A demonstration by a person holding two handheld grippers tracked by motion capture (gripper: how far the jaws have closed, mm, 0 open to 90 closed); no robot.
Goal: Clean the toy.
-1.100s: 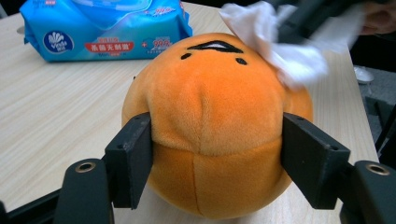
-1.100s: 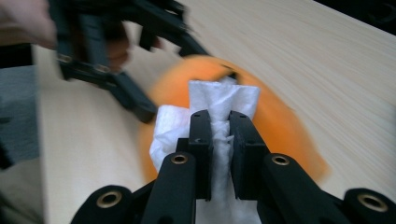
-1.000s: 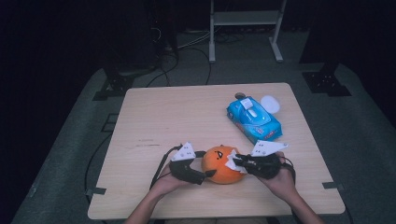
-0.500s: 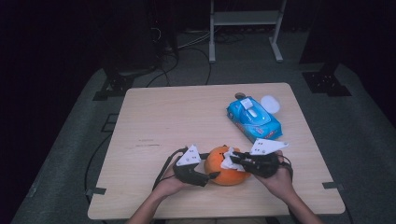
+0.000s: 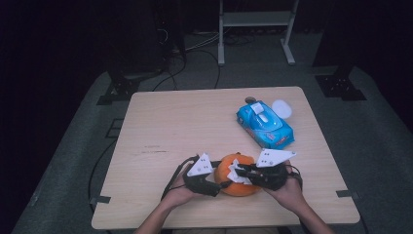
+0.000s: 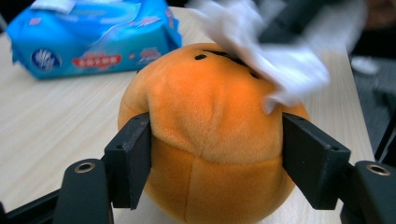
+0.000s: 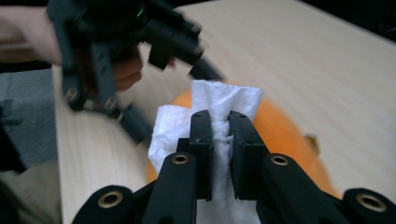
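Moved: left tongs [image 6: 217,149], jaws just closing, now clamped on orange plush ball [image 6: 210,135] at worktop [image 5: 195,122] near edge (steadied for wiping). Right tongs [image 7: 219,135] pinched together on white wipe [image 7: 219,100], atop ball.

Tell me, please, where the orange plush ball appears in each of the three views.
High view: orange plush ball sits near the table's front edge, between the two hand-held grippers.
Left gripper view: it is in the centre, between the black jaws, which press its sides.
Right gripper view: it lies behind the pinched white wipe.
Shared landmark: that white wipe on the ball.
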